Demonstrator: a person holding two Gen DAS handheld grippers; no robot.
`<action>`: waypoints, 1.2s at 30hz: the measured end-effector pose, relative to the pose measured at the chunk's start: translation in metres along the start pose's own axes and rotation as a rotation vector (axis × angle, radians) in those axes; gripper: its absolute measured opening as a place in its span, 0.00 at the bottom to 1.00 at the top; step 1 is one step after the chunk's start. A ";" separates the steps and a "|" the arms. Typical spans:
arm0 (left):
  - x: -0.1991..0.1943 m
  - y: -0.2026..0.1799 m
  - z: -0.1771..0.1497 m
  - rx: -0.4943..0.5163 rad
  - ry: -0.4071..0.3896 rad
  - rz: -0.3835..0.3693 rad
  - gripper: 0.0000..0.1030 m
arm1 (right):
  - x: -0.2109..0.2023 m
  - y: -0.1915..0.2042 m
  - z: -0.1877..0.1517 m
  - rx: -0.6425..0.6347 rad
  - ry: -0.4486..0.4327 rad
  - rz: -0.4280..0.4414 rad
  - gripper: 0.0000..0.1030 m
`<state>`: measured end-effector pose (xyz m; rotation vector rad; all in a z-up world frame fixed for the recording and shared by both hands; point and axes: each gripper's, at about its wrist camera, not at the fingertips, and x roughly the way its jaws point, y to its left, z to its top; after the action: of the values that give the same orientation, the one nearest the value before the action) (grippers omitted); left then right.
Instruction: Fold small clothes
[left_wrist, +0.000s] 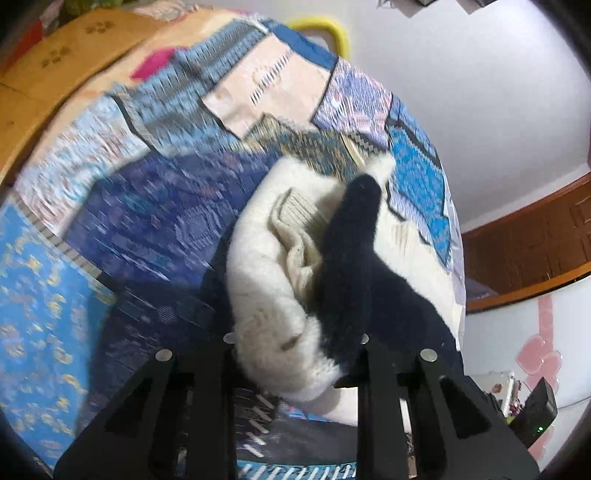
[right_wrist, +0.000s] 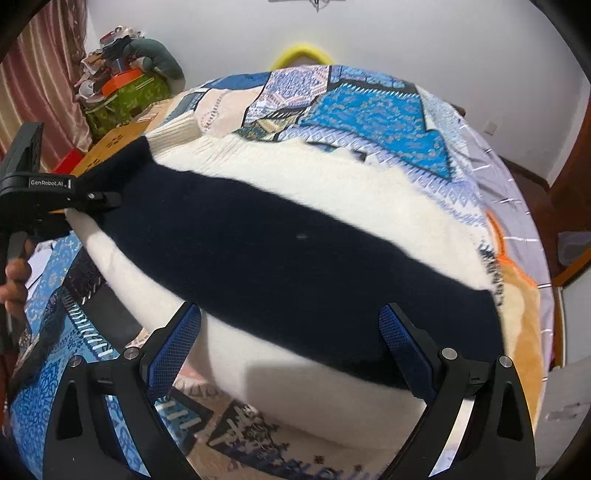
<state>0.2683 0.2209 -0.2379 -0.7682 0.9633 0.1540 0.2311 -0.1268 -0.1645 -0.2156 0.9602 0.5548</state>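
My left gripper (right_wrist: 96, 199) pinches the dark edge of the sweater (right_wrist: 295, 229) at the frame's left side. My right gripper (right_wrist: 290, 350) hangs spread wide over the sweater, which covers the middle of the patchwork bedspread (right_wrist: 369, 110).

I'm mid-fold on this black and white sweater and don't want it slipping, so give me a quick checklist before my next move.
1. Left gripper clamped on the sweater: ok; the right wrist view shows it shut on the black edge.
2. Right gripper free to take a hold: ok; jaws wide open, sweater between them but not pinched.
3. Sweater lying flat ahead of the right gripper: ok; the black band and white parts look smooth there.
4. Left side tidy: not ok; in the left wrist view the fabric is bunched and rolled.
5. Sweater fully on the patterned bedspread: cannot tell; the near edge is hidden.
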 end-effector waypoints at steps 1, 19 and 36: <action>-0.006 0.001 0.001 0.002 -0.015 0.010 0.22 | -0.004 -0.002 0.001 0.002 -0.008 -0.006 0.93; -0.087 -0.027 0.051 0.136 -0.243 0.225 0.22 | -0.022 -0.020 -0.005 -0.016 -0.045 -0.068 0.93; -0.051 -0.223 0.004 0.537 -0.254 0.165 0.22 | 0.000 -0.059 -0.035 0.156 0.017 0.036 0.98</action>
<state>0.3401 0.0714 -0.0808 -0.1691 0.7733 0.1244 0.2381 -0.1909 -0.1886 -0.0636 1.0201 0.5095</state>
